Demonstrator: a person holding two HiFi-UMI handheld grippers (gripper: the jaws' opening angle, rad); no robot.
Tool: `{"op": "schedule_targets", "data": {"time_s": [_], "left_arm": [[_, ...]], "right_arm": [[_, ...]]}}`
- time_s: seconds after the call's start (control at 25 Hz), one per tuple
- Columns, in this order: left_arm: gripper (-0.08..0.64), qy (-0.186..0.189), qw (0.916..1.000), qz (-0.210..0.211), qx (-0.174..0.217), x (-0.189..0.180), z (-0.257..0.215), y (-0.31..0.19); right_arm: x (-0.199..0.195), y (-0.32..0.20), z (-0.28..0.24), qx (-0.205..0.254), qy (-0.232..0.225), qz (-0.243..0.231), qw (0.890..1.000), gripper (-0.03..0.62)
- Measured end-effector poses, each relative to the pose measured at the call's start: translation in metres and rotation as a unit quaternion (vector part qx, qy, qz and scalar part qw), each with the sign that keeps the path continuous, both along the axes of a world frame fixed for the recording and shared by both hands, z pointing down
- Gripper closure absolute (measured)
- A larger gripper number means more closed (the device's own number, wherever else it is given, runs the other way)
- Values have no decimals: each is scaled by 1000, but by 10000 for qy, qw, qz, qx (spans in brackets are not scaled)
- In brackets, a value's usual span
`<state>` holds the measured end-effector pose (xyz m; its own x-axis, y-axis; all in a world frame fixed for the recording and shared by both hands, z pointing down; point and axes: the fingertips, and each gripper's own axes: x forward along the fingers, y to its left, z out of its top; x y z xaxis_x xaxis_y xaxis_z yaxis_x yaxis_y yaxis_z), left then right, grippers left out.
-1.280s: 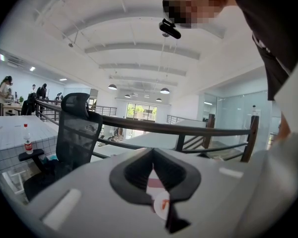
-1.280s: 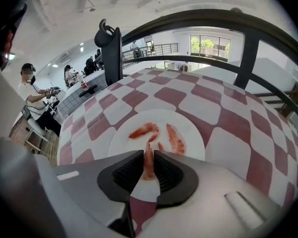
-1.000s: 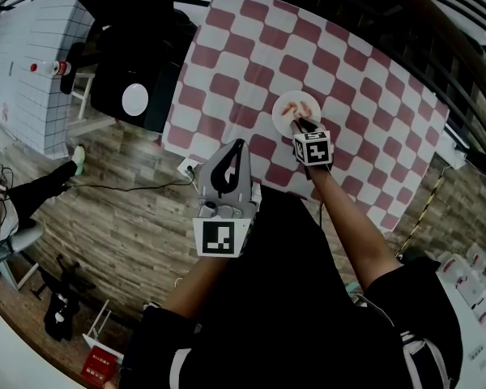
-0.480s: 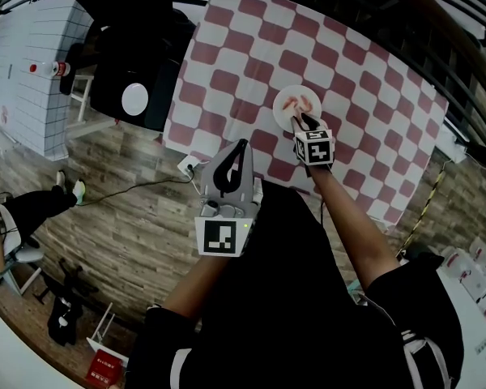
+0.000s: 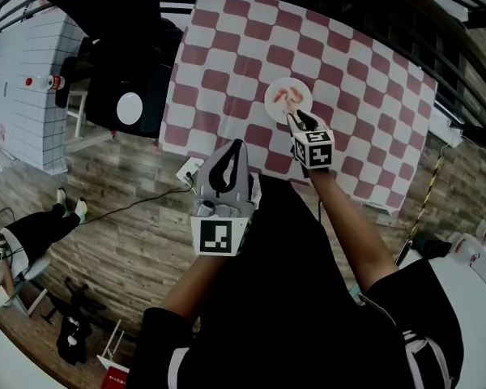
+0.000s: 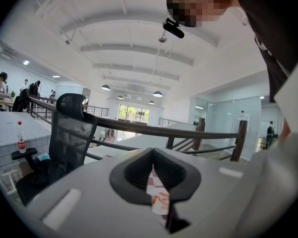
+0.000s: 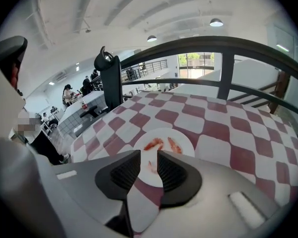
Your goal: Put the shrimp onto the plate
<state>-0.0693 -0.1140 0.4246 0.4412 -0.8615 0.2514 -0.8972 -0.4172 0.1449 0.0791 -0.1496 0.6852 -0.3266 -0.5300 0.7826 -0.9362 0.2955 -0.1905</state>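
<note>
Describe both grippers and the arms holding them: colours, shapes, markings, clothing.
Left gripper: light grey moulded shell, black ribbed pads, a white cube with black square markers at the rear. Right gripper: same build with its own marker cube; its jaws are closing, nothing between them. Both arms wear black short sleeves with white stripes.

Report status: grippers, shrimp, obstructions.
Left gripper shut, empty. Right gripper empty by plate, jaws apart but closing. Shrimp on plate. Nothing in the way.
</note>
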Motion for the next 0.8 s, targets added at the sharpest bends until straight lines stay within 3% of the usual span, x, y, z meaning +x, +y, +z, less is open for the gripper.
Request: {"op": "schedule_targets", "data": {"time_s": [0.44, 0.6, 0.8], "left_arm": [[552, 44, 9995, 267, 182, 2, -17, 16], [552, 103, 9986, 421, 292, 11, -27, 18], [552, -13, 9978, 597, 279, 19, -32, 22]], "right_arm": [[-7, 24, -64, 546, -299, 319, 9976, 526], [-7, 31, -85, 738, -272, 360, 9963, 592], [-4, 36, -115, 1025, -298, 481, 9931, 592]]}}
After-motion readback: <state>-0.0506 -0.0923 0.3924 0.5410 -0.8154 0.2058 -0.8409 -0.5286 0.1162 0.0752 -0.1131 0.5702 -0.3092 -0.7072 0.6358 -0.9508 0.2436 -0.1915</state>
